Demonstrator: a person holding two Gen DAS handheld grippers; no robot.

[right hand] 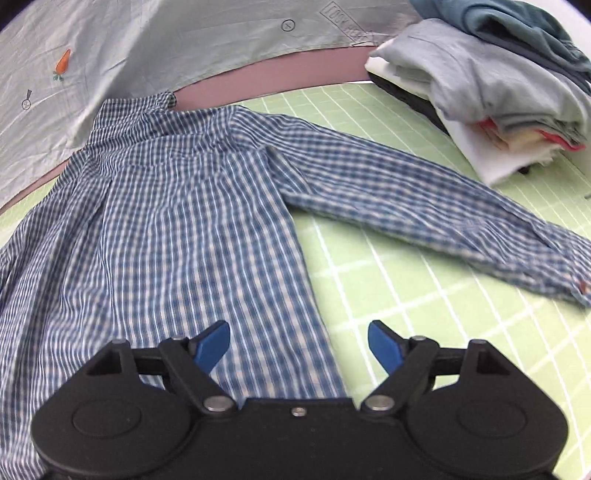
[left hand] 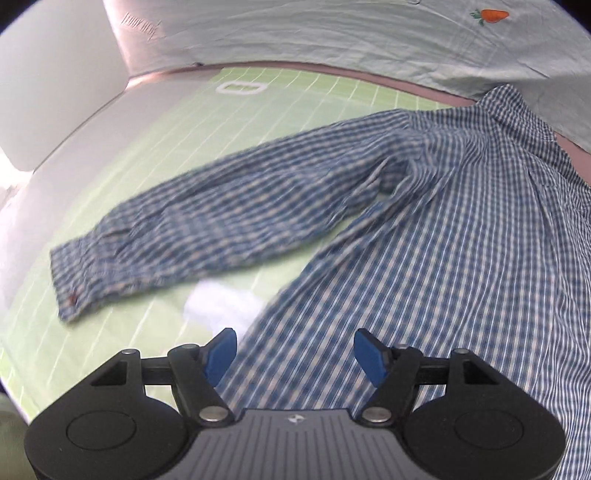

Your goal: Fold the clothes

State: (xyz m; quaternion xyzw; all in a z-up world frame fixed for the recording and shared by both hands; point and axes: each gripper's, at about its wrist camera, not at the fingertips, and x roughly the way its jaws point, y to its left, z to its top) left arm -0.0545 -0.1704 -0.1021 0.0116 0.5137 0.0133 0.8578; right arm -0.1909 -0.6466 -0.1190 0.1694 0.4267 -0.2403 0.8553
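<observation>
A blue-and-white checked long-sleeved shirt [left hand: 461,229] lies flat on a green gridded mat [left hand: 147,155], collar toward the far edge. In the left wrist view one sleeve [left hand: 192,236] stretches out to the left. My left gripper [left hand: 295,356] hovers over the shirt's left side edge, blue pads apart, nothing between them. In the right wrist view the shirt [right hand: 166,221] fills the left half and its other sleeve [right hand: 424,206] reaches right across the mat [right hand: 424,314]. My right gripper [right hand: 299,349] stands open above the shirt's right side edge, holding nothing.
A pale grey-green sheet with a small carrot print [left hand: 369,33] hangs behind the mat. A stack of folded clothes [right hand: 498,92] sits at the mat's far right corner. A white wall or panel [left hand: 48,74] borders the left side.
</observation>
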